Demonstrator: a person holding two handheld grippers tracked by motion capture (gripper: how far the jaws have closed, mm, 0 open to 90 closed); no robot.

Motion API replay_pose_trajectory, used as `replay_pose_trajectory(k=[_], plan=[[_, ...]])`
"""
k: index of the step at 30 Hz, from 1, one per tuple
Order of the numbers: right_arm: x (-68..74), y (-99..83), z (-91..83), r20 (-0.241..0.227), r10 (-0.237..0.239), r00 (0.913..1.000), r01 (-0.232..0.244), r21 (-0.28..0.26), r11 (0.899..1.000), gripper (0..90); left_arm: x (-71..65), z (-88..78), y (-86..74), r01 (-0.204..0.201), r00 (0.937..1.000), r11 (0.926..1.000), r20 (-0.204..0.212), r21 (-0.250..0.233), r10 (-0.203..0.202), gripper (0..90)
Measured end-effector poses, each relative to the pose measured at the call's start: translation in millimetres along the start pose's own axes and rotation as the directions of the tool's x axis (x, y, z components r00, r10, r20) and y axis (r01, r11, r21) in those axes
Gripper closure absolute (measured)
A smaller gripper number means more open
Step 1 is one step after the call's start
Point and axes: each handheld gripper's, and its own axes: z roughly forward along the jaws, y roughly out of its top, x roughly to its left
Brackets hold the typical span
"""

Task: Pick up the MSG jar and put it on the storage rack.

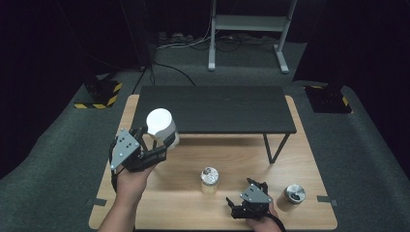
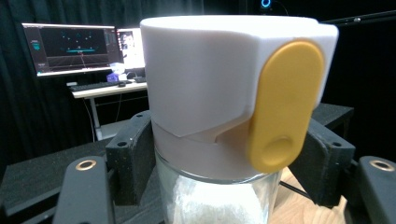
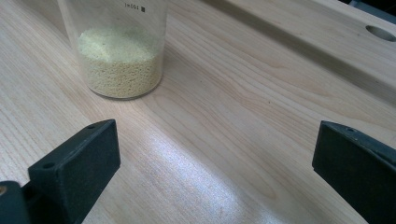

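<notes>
- Left hand-held gripper point(image 1: 153, 145) clamped around white-capped glass jar point(image 1: 162, 126), jaws pinching just below the cap; jar lifted clear of the tabletop point(image 1: 300, 159), near the dark shelf point(image 1: 217, 108).
- Right hand-held gripper point(image 1: 237, 209) spread wide, holding nothing, low over the wood.
- Grain jar point(image 1: 209, 180) standing just ahead of it.
- Pickup apparently done; placing or pouring still left.

The jar point(image 2: 219, 196) has clear glass, a white lid point(image 2: 205, 74) and a yellow oval tab point(image 2: 285, 107). Black jaws flank it. By the pale wooden table point(image 3: 243, 116), a clear beaker point(image 3: 119, 46) holds yellowish grains.
</notes>
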Motion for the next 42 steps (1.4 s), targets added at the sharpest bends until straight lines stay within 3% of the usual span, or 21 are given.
replay_pose_trajectory(k=[19, 42], plan=[[0.0, -0.2, -0.3, -0.002, -0.002, 1.0000, 0.002, 0.000, 1.000, 0.3, 7.1, 27.7, 10.5, 0.001, 0.9998, 1.0000, -0.017, -0.009, -0.001, 30.4], [-0.2, -0.2, -0.5, -0.006, -0.005, 1.0000, 0.005, -0.001, 1.000, 0.3, 11.1, 61.2, 11.7, 0.011, 0.9991, 0.9999, -0.041, 0.002, -0.011, 30.4]])
